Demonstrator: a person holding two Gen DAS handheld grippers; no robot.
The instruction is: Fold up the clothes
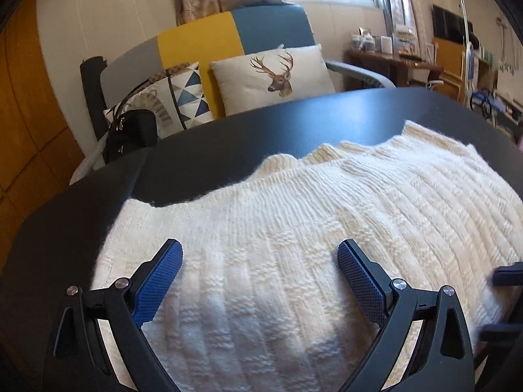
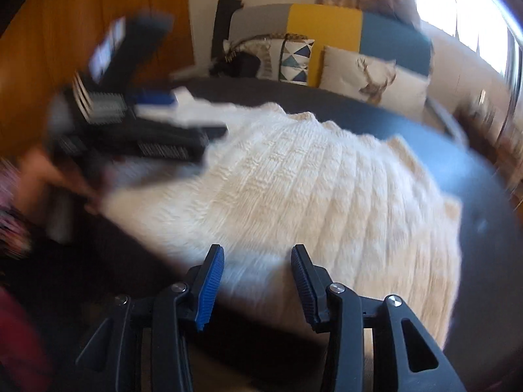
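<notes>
Both jaws open, nothing gripped: left gripper point(image 1: 260, 261) wide, right gripper point(image 2: 258, 258) approx half, w/ the cream knit sweater point(image 1: 294, 228) lying under them, mid-frame. Probably soft, thick, light, stretchy; better to pinch an edge or corner. Black table point(image 1: 228, 137) looks smooth. Behind, upper frame: sofa point(image 1: 261, 29) w/ cushions.

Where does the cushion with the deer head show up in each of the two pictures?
Left wrist view: deer cushion sits upper centre, sharp, on the sofa beyond the black table.
Right wrist view: deer cushion is upper right, blurred.
Shared landmark: the triangle-pattern cushion just left of it in both.
</notes>
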